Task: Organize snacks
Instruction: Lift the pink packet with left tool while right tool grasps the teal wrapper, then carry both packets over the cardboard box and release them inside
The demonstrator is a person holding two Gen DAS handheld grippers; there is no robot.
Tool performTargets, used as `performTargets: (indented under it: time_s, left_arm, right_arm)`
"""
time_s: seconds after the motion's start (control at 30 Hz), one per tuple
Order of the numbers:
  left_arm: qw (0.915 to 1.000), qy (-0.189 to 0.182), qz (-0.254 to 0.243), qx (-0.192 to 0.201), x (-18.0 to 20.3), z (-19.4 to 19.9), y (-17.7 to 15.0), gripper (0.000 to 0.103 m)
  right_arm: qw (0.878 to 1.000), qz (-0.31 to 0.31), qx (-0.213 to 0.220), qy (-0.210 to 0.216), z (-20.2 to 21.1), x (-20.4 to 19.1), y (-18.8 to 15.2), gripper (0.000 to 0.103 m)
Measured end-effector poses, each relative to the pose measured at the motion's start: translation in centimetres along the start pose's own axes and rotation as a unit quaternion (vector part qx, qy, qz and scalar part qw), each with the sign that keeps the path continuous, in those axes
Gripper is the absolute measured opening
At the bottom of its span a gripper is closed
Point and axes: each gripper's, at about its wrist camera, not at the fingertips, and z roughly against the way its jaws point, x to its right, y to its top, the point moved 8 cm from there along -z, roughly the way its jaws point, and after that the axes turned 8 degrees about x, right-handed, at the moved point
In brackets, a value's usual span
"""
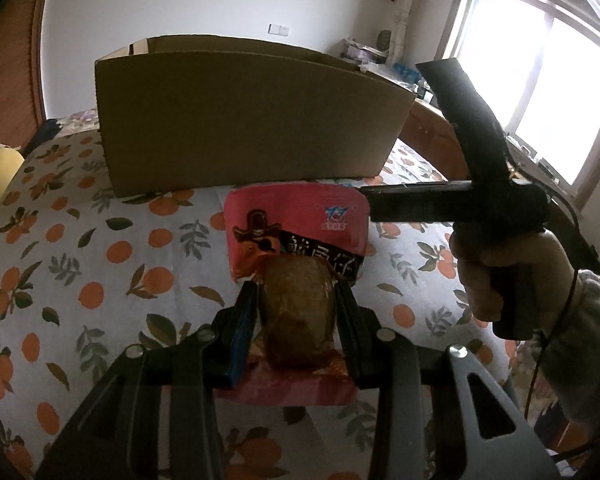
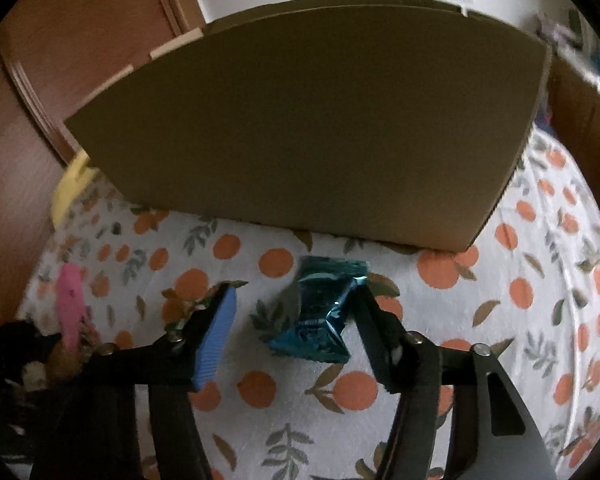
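Low in the middle of the left wrist view, we see our left gripper [image 1: 296, 300] with its fingers [image 1: 244, 320] pressed narrowly against both sides of a red snack packet [image 1: 300, 232], whose clear window shows a brown piece of food; the packet stands up out of the fingers, above the orange-patterned bedspread [image 1: 100, 264]. Behind it, across the upper middle of the frame, sits an open cardboard box [image 1: 252, 120] on the bed. At the right of that view a gloved hand [image 1: 500, 280] grips the black handle of the right gripper. In the right wrist view, our right gripper [image 2: 296, 308] is partly open over a blue foil snack packet [image 2: 320, 312] lying on the bedspread just below the box [image 2: 300, 128]; the right-hand finger touches the packet's edge, while the blue ribbed pad of the left-hand finger [image 2: 216, 340] stands clear of it. A pink packet [image 2: 70, 304] shows at the left edge.
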Motion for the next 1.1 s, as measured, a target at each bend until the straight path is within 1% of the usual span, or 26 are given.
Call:
performTargets:
  time_s: [0.1, 0.13, 0.2, 0.23, 0.4, 0.43, 0.47, 0.6, 0.8, 1.1]
  left_arm:
    - [1.0000, 0.002, 0.000, 0.001, -0.1, 0.0, 0.0, 0.036]
    - [1.0000, 0.003, -0.001, 0.001, -0.1, 0.1, 0.0, 0.036]
    - [1.0000, 0.004, -0.001, 0.003, -0.2, 0.1, 0.1, 0.036]
    - [1.0000, 0.005, -0.002, 0.004, -0.1, 0.2, 0.2, 0.036]
    - [0.9999, 0.010, -0.004, 0.009, -0.2, 0.6, 0.4, 0.036]
    - [0.9999, 0.011, -0.003, 0.010, -0.2, 0.7, 0.5, 0.036]
    - [0.9999, 0.011, -0.002, 0.011, -0.2, 0.8, 0.6, 0.036]
    - [0.9998, 0.012, -0.003, 0.016, -0.1, 1.2, 0.9, 0.036]
    - [0.9996, 0.015, -0.009, 0.024, 0.3, 1.8, 1.8, 0.036]
    - [0.9982, 0.029, -0.031, 0.042, 0.0, 2.4, 5.2, 0.037]
  right_arm:
    - [0.999, 0.035, 0.000, -0.028, -0.1, -0.4, -0.3, 0.048]
    - [0.998, 0.049, 0.001, -0.039, -0.1, -0.4, -0.4, 0.043]
    - [0.996, 0.070, 0.002, -0.056, 0.0, -0.5, -0.6, 0.040]
    - [0.996, 0.075, 0.001, -0.058, 0.1, -0.5, -0.6, 0.036]
    - [0.996, 0.074, -0.003, -0.049, 0.7, -0.3, -1.1, 0.034]
    - [0.996, 0.075, -0.002, -0.049, 0.9, -0.2, -1.1, 0.032]
    - [0.996, 0.074, -0.002, -0.050, 1.1, 0.0, -1.2, 0.024]
    - [0.996, 0.073, -0.002, -0.043, 1.6, -0.1, -1.7, 0.024]
    - [0.997, 0.064, 0.015, -0.029, 3.7, 0.5, -1.7, 0.024]
    - [0.995, 0.077, 0.055, -0.008, 8.4, -0.2, 0.7, 0.024]
